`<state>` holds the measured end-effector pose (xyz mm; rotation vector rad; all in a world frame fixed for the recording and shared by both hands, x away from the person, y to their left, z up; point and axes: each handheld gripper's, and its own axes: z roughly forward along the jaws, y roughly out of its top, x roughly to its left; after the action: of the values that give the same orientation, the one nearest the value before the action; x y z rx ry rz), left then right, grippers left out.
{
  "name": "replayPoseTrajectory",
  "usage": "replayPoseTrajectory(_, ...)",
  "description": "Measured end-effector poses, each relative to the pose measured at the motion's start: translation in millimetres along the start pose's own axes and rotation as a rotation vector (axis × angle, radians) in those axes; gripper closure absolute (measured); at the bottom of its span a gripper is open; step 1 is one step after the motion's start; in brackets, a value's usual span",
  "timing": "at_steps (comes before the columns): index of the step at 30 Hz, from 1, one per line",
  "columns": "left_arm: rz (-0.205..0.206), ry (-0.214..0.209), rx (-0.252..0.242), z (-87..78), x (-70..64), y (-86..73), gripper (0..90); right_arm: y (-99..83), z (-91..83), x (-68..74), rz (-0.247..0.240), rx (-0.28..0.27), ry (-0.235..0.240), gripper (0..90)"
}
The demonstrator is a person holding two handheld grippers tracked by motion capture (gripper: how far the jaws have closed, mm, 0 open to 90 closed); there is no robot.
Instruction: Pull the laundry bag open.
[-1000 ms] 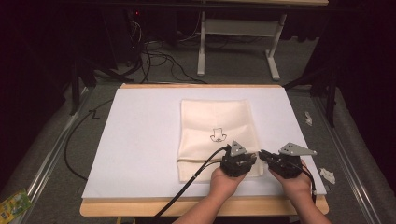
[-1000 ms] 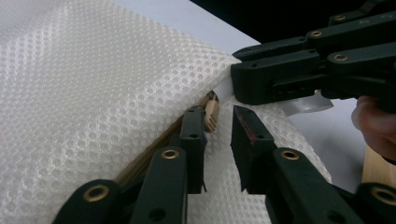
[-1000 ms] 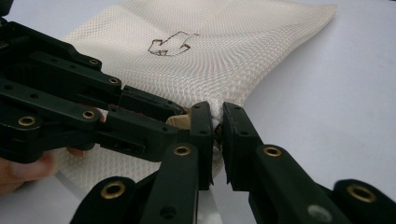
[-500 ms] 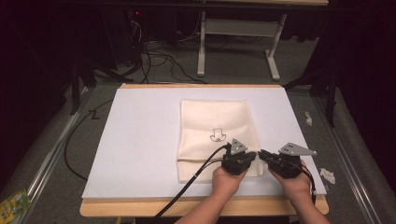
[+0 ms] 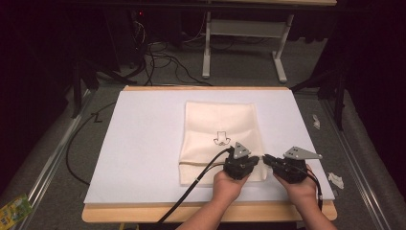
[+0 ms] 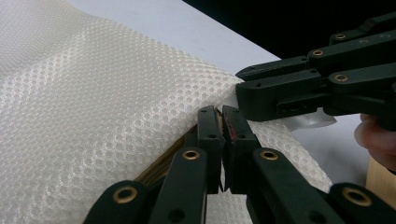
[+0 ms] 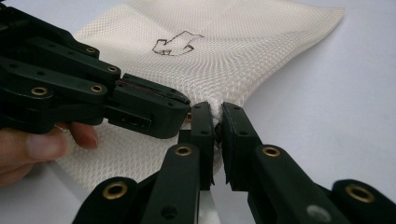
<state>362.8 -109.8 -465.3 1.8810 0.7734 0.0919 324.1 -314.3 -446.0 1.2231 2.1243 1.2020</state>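
A cream mesh bag (image 5: 220, 124) with a small drawn mark (image 5: 220, 139) lies flat on the white sheet. Both grippers meet at its near right corner. My left gripper (image 6: 220, 112) is shut on the bag's edge, where a tan zipper (image 6: 163, 163) runs along the fabric (image 6: 93, 93). My right gripper (image 7: 215, 109) is shut on the corner of the bag (image 7: 224, 51), which puckers up between its jaws. Their tips almost touch: the left gripper (image 7: 182, 105) comes in from the left, and the right gripper (image 6: 245, 93) from the right. In the high view the left gripper (image 5: 256, 161) and the right gripper (image 5: 267, 159) point at each other.
A white sheet (image 5: 143, 143) covers the wooden table (image 5: 143, 214). Black cable (image 5: 191, 191) trails off the near edge from the left gripper. Paper scraps (image 5: 335, 179) lie on the floor at the right, a green packet (image 5: 12, 208) at the lower left. A metal frame (image 5: 244, 28) stands behind.
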Motion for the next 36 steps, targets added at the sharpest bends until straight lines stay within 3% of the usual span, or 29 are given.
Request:
replayPoseTrajectory(10, -0.011, -0.002, 0.006, -5.0, 5.7, -2.9, 87.7, 0.6, 3.3, 4.9, 0.006, 0.011, 0.013, 85.6)
replayPoseTrajectory(13, -0.016, -0.007, 0.008, -7.2, 7.9, -4.0, 87.8, 1.4, 5.3, 7.7, -0.019, 0.017, 0.019, 85.8)
replayPoseTrajectory(21, -0.022, 0.011, 0.006, -14.3, 12.2, -5.7, 87.8, 4.0, 9.2, 15.4, -0.024, 0.018, 0.022, 85.9)
replayPoseTrajectory(22, -0.041, 0.095, 0.016, -17.1, 19.4, -6.7, 87.9, 3.8, 9.0, 15.6, -0.028, 0.016, 0.007, 86.2)
replayPoseTrajectory(23, -0.041, 0.095, 0.016, -17.1, 19.4, -6.7, 87.9, 3.8, 9.0, 15.6, -0.028, 0.016, 0.007, 86.2)
replayPoseTrajectory(24, -0.169, 0.089, 0.0, -28.0, 46.8, -13.4, 87.9, 3.5, 0.9, 8.0, -0.002, -0.012, -0.015, 86.2)
replayPoseTrajectory(26, -0.166, 0.086, -0.004, -33.6, 52.9, -15.8, 87.7, 2.6, -3.5, 1.5, 0.016, -0.028, -0.015, 86.2)
replayPoseTrajectory(28, -0.087, 0.113, 0.025, -41.3, 50.6, -17.6, 87.7, -1.6, -3.9, -5.3, 0.046, -0.021, -0.007, 86.1)
replayPoseTrajectory(36, -0.082, 0.111, 0.038, -51.3, 54.5, -18.5, 87.6, 1.1, 0.1, 3.7, 0.007, -0.016, -0.001, 85.8)
